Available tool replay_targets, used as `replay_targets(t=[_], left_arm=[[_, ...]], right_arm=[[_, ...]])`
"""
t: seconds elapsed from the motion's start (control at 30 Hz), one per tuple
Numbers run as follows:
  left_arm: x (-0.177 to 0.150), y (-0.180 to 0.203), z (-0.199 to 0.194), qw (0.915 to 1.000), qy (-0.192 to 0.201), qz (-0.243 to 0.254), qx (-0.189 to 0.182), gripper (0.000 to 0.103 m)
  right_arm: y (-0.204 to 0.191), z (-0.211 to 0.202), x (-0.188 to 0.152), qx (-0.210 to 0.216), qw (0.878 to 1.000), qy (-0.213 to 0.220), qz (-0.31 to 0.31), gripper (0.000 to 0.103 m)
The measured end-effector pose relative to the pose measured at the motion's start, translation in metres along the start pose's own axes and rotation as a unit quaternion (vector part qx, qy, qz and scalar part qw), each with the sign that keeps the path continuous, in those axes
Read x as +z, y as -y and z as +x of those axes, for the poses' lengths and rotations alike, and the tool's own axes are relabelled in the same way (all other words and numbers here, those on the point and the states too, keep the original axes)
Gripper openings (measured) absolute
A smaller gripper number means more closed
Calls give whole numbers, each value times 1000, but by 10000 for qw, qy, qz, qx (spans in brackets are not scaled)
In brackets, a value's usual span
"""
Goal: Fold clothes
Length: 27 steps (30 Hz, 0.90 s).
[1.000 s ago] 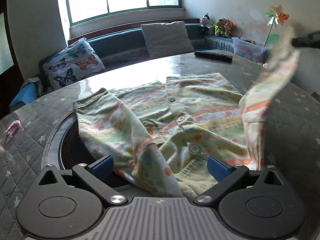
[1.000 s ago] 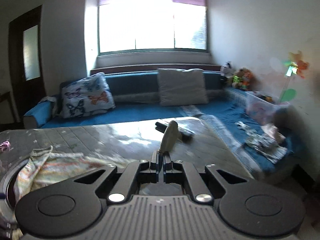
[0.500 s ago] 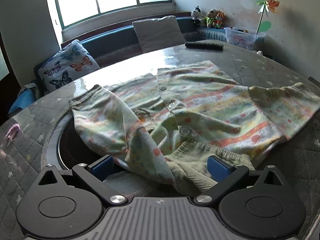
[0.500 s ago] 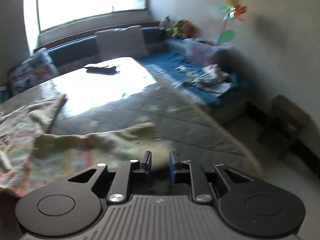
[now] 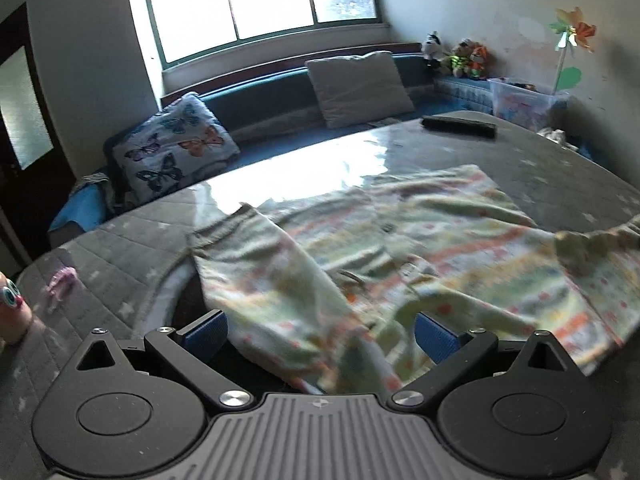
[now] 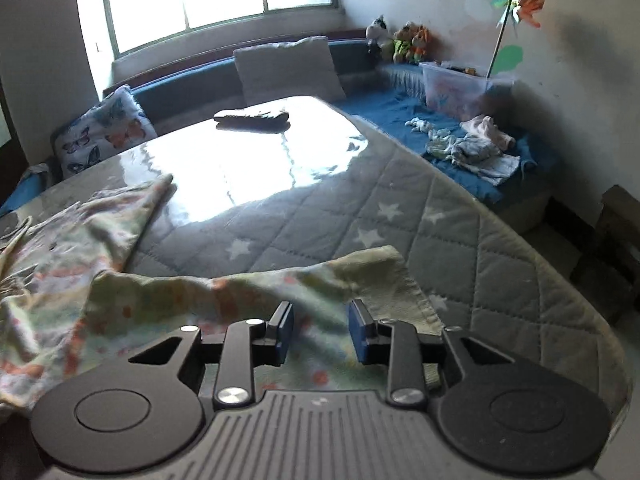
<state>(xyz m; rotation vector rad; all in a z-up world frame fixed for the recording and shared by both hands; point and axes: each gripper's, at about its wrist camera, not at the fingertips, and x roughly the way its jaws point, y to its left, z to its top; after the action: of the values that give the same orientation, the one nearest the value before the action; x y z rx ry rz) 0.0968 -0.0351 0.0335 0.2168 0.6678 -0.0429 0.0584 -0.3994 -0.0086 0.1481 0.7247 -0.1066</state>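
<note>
The left tool (image 5: 320,330) hung with its blue pads spread wide, gripping nothing; the near sleeve (image 5: 276,280) and collar end of the shirt (image 5: 440,240) lay between and beyond them. The right tool (image 6: 320,332) was likewise released, its pads parted with a plain gap, and the other sleeve (image 6: 248,296) lay slack on the counter (image 6: 460,220) under them, its cuff close to the counter's right edge. To me that looked like a sleeve just laid outward to flatten the garment before any fold, though I could only judge so from how it rested.

There was one shirt, a pale striped button-front one with small orange marks, spread face up across the near half of the quilted, star-patterned counter. Its hem pointed toward the far edge, where the sun glared on the surface. Two sleeves were out: the left one bent across the counter's dark round inset toward the left edge, the right one stretched toward the right edge. No fold looked made yet.

Near the far edge lay one dark flat object (image 6: 252,117), perhaps folded cloth. A small pink thing (image 5: 60,282) sat by the left edge. Beyond the counter ran a blue bench with two cushions, one with butterflies (image 5: 176,148) and one plain grey (image 5: 358,84), and three soft toys (image 6: 400,38) in the corner.
</note>
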Motion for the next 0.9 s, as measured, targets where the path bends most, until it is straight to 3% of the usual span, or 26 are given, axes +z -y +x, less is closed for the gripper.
replay_targets(t=[0.1,0.23,0.3,0.4,0.43,0.63,0.9], left_arm=[[11,-10,15,9999,-19,-65,159,100],[28,-20,40,9993,-108,-244,257,98],[35,-24,52,9990,-147,-299,296,98],[44,-26,69,9988,-200,-293,335,98],[46,-27,74,9987,-228,-294,338,98],[64,-31,119,9976,-396,-226,523,96],[81,-51,178,9952,-739,-344,539,86]], right_arm=[[3,1,1,-2,10000,3,-5,30],[-7,3,7,57,9999,-5,-148,39],[-18,1,10,249,9994,13,-250,40],[-43,-2,15,732,9960,0,-503,53],[-51,-3,16,864,9944,2,-601,53],[-121,-7,19,1902,9729,-9,-1318,53],[-190,-11,24,2907,9378,-22,-1900,53]])
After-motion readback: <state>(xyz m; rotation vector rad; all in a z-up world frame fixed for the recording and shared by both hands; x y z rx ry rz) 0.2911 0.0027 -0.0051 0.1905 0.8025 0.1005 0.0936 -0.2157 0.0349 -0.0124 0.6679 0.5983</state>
